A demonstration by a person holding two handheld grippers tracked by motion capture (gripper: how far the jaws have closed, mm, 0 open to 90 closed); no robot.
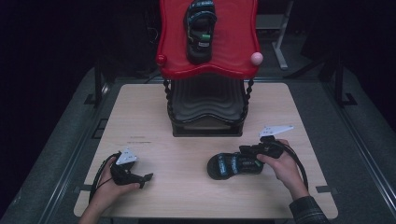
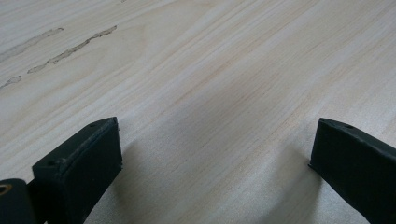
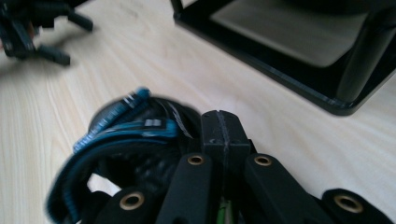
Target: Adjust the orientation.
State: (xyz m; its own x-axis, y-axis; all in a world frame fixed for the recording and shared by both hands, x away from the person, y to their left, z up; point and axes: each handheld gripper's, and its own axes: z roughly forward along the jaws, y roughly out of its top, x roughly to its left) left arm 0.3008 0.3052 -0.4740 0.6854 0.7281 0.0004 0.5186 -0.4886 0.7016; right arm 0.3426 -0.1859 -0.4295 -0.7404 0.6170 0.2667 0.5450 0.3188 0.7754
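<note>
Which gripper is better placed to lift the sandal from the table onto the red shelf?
Right. The right gripper is shut at the sandal; the left gripper rests open, apart.

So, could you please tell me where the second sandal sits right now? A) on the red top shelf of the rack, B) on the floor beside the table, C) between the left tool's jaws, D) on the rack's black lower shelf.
A: the second sandal lies on the red top shelf, while the other sandal lies on the table at the right tool.

Left gripper [image 1: 140,179] rests low at seven o'clock, jaws spread wide; right gripper [image 1: 243,154] at four o'clock, jaws closed.
</note>
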